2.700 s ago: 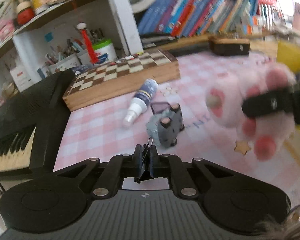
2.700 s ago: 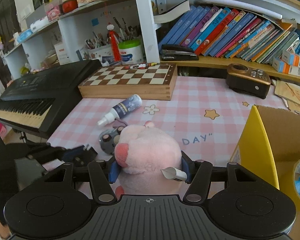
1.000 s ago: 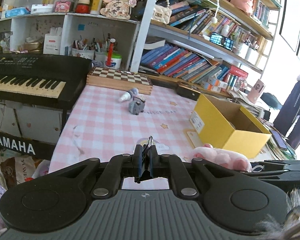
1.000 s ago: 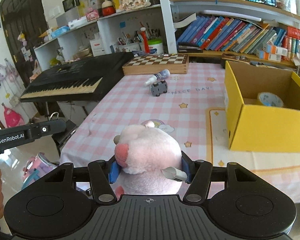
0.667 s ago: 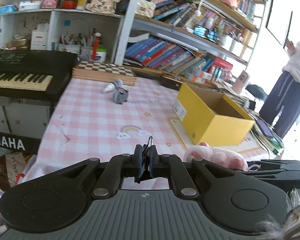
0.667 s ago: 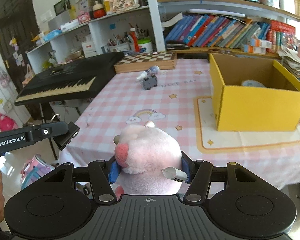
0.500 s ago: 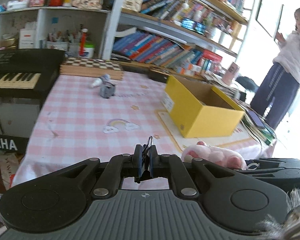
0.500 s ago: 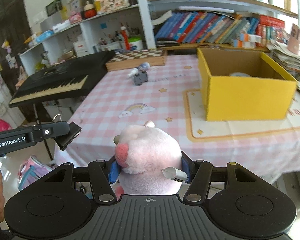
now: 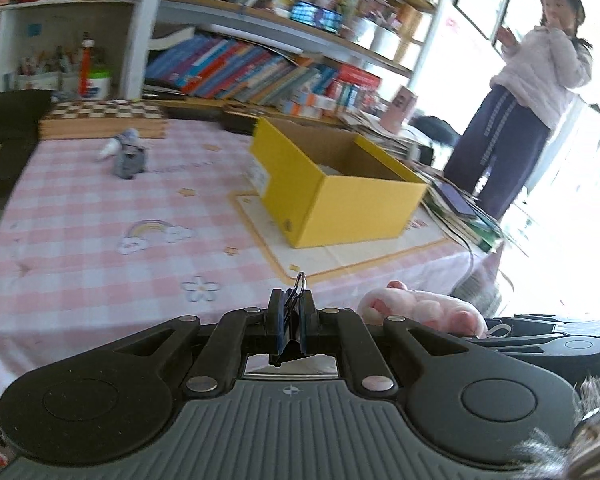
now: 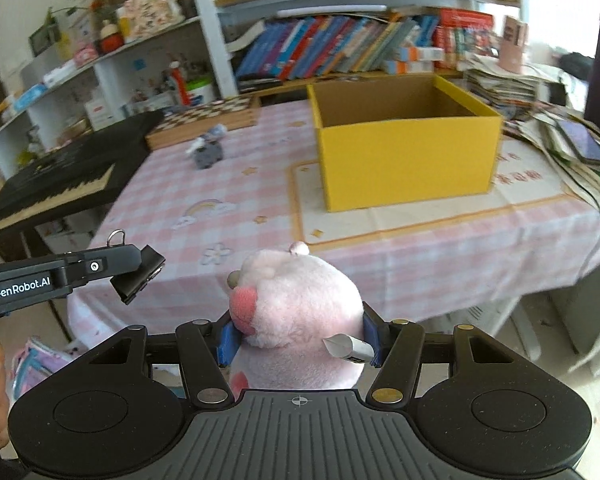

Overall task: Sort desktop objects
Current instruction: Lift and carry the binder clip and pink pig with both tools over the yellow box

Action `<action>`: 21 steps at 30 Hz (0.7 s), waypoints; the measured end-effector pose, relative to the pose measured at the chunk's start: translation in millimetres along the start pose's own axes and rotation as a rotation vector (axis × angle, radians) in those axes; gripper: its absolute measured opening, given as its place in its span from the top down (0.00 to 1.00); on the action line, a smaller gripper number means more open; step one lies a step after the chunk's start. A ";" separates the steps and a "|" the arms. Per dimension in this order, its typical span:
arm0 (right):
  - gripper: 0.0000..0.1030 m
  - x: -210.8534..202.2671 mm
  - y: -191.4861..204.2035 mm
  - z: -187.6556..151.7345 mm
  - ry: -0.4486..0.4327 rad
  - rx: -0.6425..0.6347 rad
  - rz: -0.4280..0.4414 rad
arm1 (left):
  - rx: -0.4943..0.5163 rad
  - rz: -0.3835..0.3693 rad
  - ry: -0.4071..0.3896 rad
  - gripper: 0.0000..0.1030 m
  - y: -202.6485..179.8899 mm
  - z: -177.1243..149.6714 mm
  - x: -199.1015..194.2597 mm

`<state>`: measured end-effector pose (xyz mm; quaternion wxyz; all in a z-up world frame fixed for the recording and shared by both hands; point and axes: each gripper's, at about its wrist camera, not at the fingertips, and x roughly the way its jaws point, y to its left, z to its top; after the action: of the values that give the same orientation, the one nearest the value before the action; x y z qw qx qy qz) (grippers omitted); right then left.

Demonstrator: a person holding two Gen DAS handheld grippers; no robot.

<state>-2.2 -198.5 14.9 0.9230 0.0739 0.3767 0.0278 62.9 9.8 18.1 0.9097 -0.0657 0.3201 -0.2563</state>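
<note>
My left gripper (image 9: pixel 290 330) is shut on a black binder clip (image 9: pixel 289 322), whose wire loop sticks up between the pads; the same clip (image 10: pixel 138 276) shows in the right wrist view at the left. My right gripper (image 10: pixel 298 338) is shut on a pink plush toy (image 10: pixel 296 304), which also peeks in beside the left gripper as the plush toy (image 9: pixel 420 312). Both grippers hang off the near edge of the pink checked table (image 10: pixel 256 200). An open yellow box (image 10: pixel 404 148) stands on the table ahead. Far back lie a grey toy (image 10: pixel 208 154) and a small white bottle (image 9: pixel 110 148).
A chessboard (image 10: pixel 204 120) and a black keyboard (image 10: pixel 56 176) sit at the back left. Bookshelves (image 10: pixel 340 52) run behind. Stacked papers and a phone (image 10: pixel 580 140) lie right of the box. A person (image 9: pixel 532 92) stands at the far right.
Both grippers have swung to the right along the table's near edge, so the yellow box now sits more centred ahead. Their grips on the clip and the plush are unchanged.
</note>
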 end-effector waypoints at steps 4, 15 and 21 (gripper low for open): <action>0.43 -3.8 -15.1 -1.9 0.002 0.033 -0.036 | 0.008 -0.043 0.025 0.94 -10.4 3.6 15.9; 0.43 0.8 -47.7 14.4 -0.008 0.053 -0.049 | 0.041 -0.069 0.031 0.94 -35.4 22.0 44.6; 0.43 7.7 -66.1 29.3 -0.009 0.044 -0.039 | 0.043 -0.064 0.027 0.94 -49.8 32.0 60.6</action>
<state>23.5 -266.3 19.8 0.9232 0.0868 0.3744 0.0010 101.7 -65.3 24.1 0.8977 -0.0528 0.3245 -0.2933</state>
